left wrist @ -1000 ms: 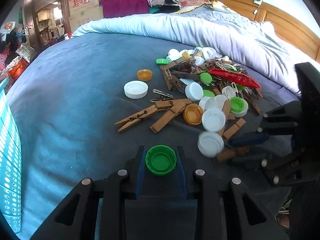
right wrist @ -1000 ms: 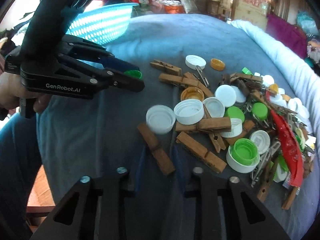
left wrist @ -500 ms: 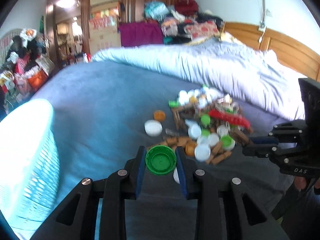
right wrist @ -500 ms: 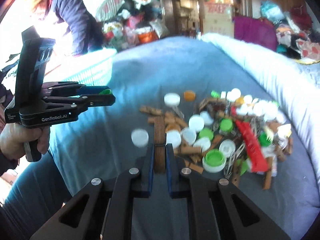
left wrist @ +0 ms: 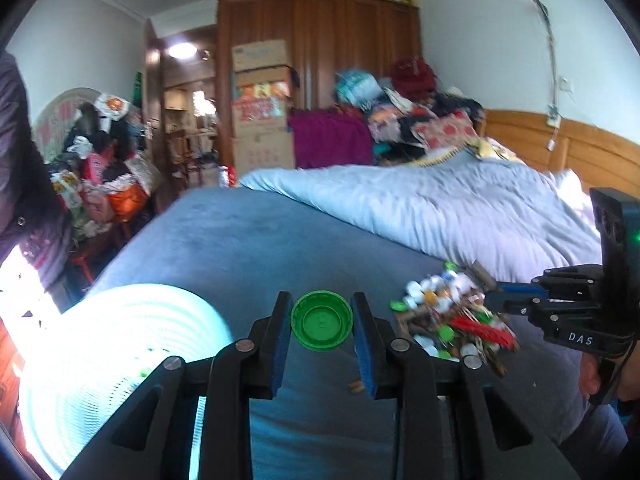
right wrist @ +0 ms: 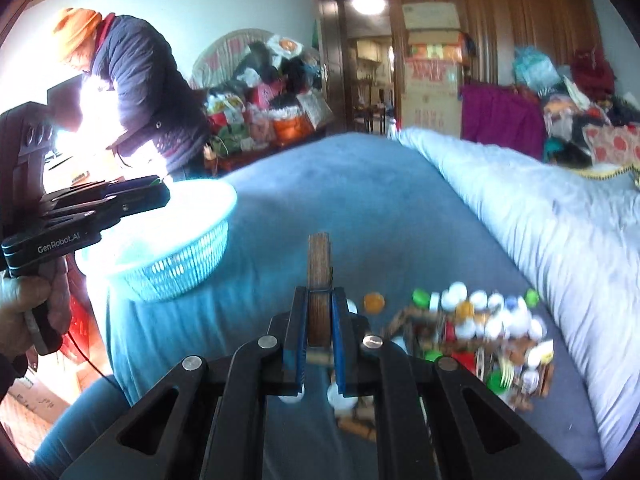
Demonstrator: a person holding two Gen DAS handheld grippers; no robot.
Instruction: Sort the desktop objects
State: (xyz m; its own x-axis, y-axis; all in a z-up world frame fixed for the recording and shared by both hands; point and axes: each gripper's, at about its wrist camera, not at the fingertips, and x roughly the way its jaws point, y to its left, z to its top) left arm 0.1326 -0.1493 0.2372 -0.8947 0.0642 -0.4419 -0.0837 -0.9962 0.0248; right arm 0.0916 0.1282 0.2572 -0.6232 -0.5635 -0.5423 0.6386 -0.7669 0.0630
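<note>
My left gripper is shut on a green bottle cap and holds it high above the blue bed, just right of the light blue basket. My right gripper is shut on a wooden clothespin that stands upright between the pads, raised above the bed. The pile of caps, clothespins and clips lies on the bed below and to the right; it also shows in the left wrist view. In the right wrist view the left gripper hangs over the basket's rim.
A rumpled pale quilt lies behind the pile. A person in a dark jacket bends at the far left. Boxes, bags and a wooden wardrobe fill the room behind the bed.
Both grippers have lifted away from the pile, each with its object. The left one has swung left to the basket. The right one closed on the clothespin and raised it.
</note>
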